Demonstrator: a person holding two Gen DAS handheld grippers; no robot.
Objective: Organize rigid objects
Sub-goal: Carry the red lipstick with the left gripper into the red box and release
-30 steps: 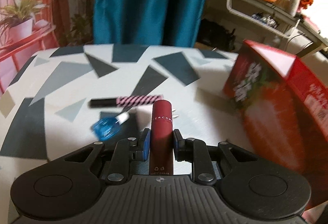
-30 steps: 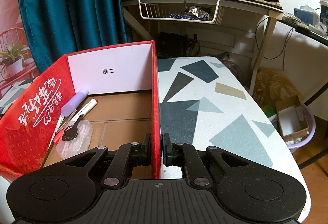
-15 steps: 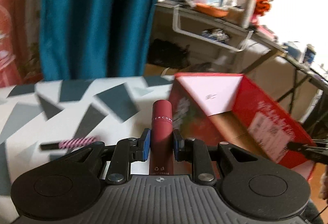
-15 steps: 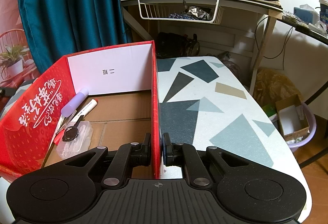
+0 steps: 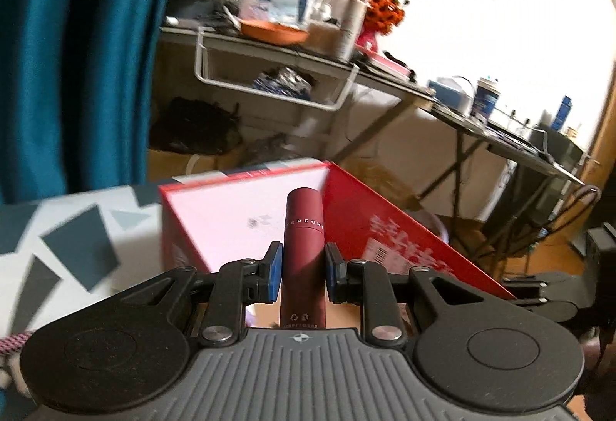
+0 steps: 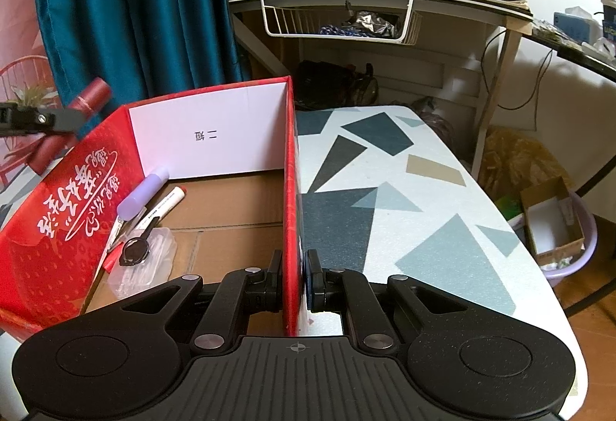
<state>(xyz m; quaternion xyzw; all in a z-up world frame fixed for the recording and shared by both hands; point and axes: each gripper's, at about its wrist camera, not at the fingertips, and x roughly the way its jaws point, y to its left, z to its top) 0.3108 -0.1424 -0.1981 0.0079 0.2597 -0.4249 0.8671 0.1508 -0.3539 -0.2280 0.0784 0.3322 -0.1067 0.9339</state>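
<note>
My left gripper [image 5: 303,273] is shut on a dark red tube [image 5: 304,240], held above the open red cardboard box [image 5: 404,228]. From the right wrist view that same tube [image 6: 90,98] hangs over the box's left wall [image 6: 61,205], with the left gripper [image 6: 57,121] around it. My right gripper [image 6: 294,276] is shut on the box's right wall [image 6: 290,190]. Inside the box lie a lilac tube [image 6: 142,192], a white marker [image 6: 163,207], a small black round item [image 6: 134,251] and a clear plastic case [image 6: 148,263].
The box stands on a white table with grey geometric shapes [image 6: 385,190]. A pink striped pen [image 5: 13,340] lies at the lower left of the left wrist view. Behind are a teal curtain [image 6: 131,5], a cluttered desk with a wire basket [image 6: 338,17], and a purple tub [image 6: 558,228] on the floor.
My left gripper swung right and upward with the red tube, from over the table with the pink pen and blue item to above the box. The right gripper kept still on the wall.
</note>
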